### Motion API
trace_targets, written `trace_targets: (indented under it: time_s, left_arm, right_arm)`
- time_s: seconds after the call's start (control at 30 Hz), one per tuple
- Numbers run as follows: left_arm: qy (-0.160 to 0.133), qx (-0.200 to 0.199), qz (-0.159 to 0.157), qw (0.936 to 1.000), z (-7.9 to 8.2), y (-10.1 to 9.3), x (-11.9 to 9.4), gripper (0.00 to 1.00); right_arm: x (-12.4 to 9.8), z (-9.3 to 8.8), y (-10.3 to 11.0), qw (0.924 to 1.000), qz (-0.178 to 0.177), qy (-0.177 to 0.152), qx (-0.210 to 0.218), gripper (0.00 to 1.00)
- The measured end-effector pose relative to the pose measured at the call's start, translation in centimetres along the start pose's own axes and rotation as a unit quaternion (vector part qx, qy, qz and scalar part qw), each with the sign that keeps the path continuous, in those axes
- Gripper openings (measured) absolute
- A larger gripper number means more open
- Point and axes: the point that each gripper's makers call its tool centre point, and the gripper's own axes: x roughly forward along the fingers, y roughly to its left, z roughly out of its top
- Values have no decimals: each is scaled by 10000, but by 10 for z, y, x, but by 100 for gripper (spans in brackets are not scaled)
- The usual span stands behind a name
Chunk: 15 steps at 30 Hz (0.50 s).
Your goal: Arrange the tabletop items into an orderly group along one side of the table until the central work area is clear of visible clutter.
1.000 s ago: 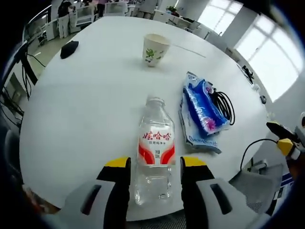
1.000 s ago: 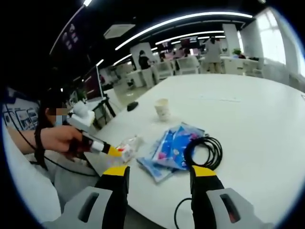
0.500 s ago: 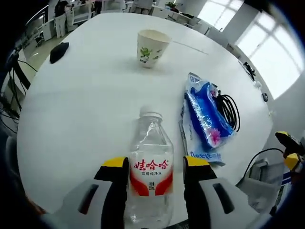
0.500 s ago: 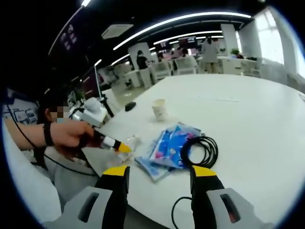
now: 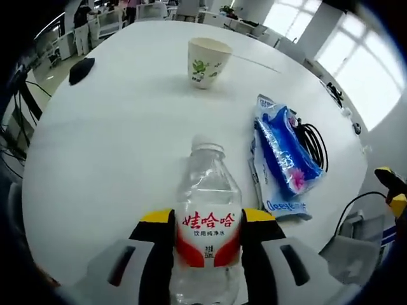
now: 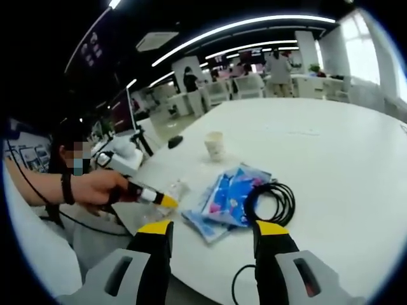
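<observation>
A clear water bottle (image 5: 208,216) with a red and white label lies on the white table (image 5: 108,146), cap pointing away. My left gripper (image 5: 208,221) is shut on it, its yellow-tipped jaws pressed against the label on both sides. The right gripper view shows that gripper (image 6: 166,201) in a person's hand (image 6: 95,187), with the bottle (image 6: 177,189) at its tip. My right gripper (image 6: 213,230) is open and holds nothing, just off the table's edge near the black cable coil (image 6: 270,202). Its yellow tip (image 5: 395,194) shows at the far right of the left gripper view.
A paper cup (image 5: 208,61) stands upright farther along the table. Blue plastic packets (image 5: 283,152) lie right of the bottle, against the cable coil (image 5: 316,143). A black mouse (image 5: 81,70) sits at the far left edge. Desks, chairs and people fill the room behind.
My left gripper has slid forward along the bottle, and its jaws have narrowed slightly onto the label. The right gripper has stayed nearly still.
</observation>
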Motion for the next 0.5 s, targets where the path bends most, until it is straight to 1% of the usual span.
trace_targets:
  time_s: [0.07, 0.1, 0.13, 0.17, 0.2, 0.23, 0.33, 0.5]
  left_arm:
    - [-11, -90, -8, 10000, -1, 3, -4, 39]
    - [-84, -226, -16, 9997, 1, 4, -6, 39]
    - [-132, -274, -30, 9995, 2, 4, -8, 39]
    - [-174, -292, -25, 9994, 4, 12, -10, 39]
    - [-202, -303, -8, 9993, 5, 14, -12, 39]
    - [-233, -339, 3, 9992, 7, 12, -14, 39]
    - [-390, -411, 42, 9984, 14, 23, -20, 38]
    - [-601, -418, 79, 9973, 25, 24, -31, 38]
  right_arm:
    - [1, 0, 2, 10000, 31, 21, -43, 51]
    - [1, 0, 3, 10000, 40, 29, -68, 51]
    - [2, -1, 3, 10000, 44, 35, -76, 51]
    - [2, -1, 4, 10000, 45, 42, -79, 51]
    - [2, -2, 4, 10000, 40, 39, -71, 51]
    - [2, -1, 4, 10000, 39, 25, -49, 51]
    - [3, -3, 6, 10000, 50, 11, -15, 51]
    - [5, -6, 8, 10000, 80, 10, 30, 51]
